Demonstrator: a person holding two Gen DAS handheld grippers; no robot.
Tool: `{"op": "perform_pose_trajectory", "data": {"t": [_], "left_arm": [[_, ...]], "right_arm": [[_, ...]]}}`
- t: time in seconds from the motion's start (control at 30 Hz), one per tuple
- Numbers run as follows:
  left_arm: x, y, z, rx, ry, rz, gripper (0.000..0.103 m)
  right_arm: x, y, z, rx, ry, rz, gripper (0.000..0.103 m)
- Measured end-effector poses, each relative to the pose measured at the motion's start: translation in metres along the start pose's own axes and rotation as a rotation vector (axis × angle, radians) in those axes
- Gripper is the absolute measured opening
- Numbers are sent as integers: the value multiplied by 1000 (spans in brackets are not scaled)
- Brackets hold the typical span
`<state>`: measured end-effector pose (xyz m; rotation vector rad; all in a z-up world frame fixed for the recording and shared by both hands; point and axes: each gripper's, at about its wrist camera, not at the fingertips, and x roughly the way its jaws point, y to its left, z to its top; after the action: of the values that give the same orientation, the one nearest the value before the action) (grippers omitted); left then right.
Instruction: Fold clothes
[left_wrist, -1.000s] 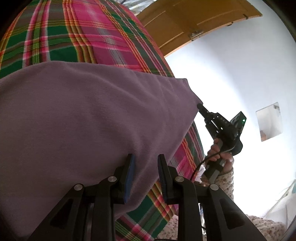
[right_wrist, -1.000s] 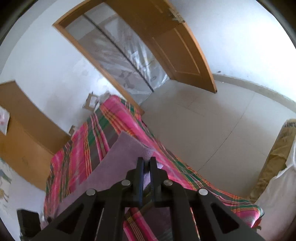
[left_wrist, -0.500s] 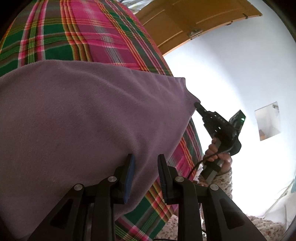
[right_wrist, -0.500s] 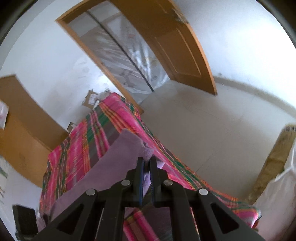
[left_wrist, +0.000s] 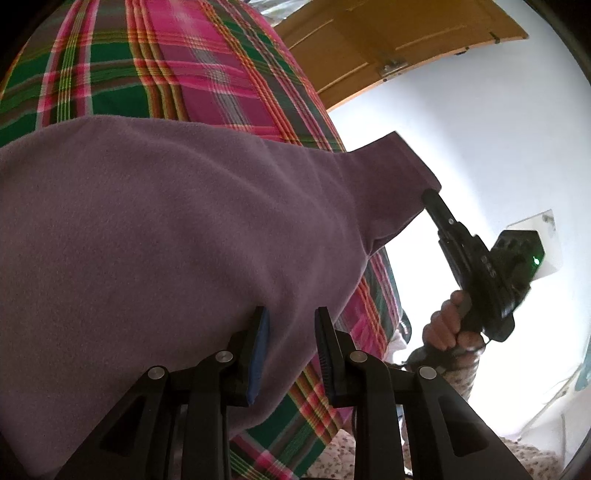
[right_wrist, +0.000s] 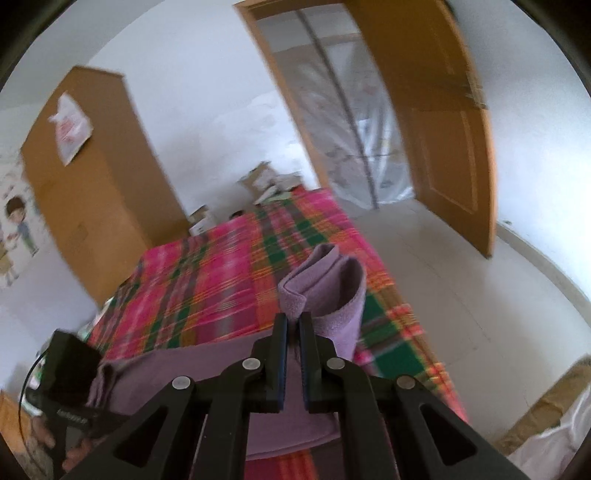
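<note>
A purple fleece garment (left_wrist: 166, 240) is spread over the plaid bed and fills most of the left wrist view. My left gripper (left_wrist: 290, 314) is shut on its near edge, with the fabric bunched between the fingers. My right gripper (left_wrist: 430, 194), held by a hand (left_wrist: 448, 328), pinches the garment's far corner and holds it off the bed. In the right wrist view that gripper (right_wrist: 292, 317) is shut on a doubled fold of the purple garment (right_wrist: 325, 291), which stands up above the fingertips. The left gripper's black housing (right_wrist: 70, 373) shows at lower left.
The bed carries a pink and green plaid cover (right_wrist: 221, 273). A wooden wardrobe (right_wrist: 92, 192) stands behind it beside several boxes (right_wrist: 262, 181). An open wooden door (right_wrist: 443, 129) and tiled floor (right_wrist: 461, 288) lie to the right. A sack (right_wrist: 546, 406) sits at lower right.
The right gripper has lifted the garment's corner and carried it up and outward, so a folded flap now stands above the bed. Its view has swung round. The left gripper has stayed put.
</note>
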<state>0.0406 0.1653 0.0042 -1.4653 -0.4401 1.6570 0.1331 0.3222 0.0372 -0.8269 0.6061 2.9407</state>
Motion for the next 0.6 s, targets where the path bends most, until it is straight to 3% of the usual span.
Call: {"op": "perform_pose_trajectory", "data": {"t": [0.27, 0.6], "left_arm": [[0, 3, 3, -22, -1, -21, 26], [-24, 2, 13, -58, -122, -151, 26]], "right_arm": [[0, 51, -8, -141, 25, 96, 6], [8, 97, -34, -274, 93, 181, 6]]}}
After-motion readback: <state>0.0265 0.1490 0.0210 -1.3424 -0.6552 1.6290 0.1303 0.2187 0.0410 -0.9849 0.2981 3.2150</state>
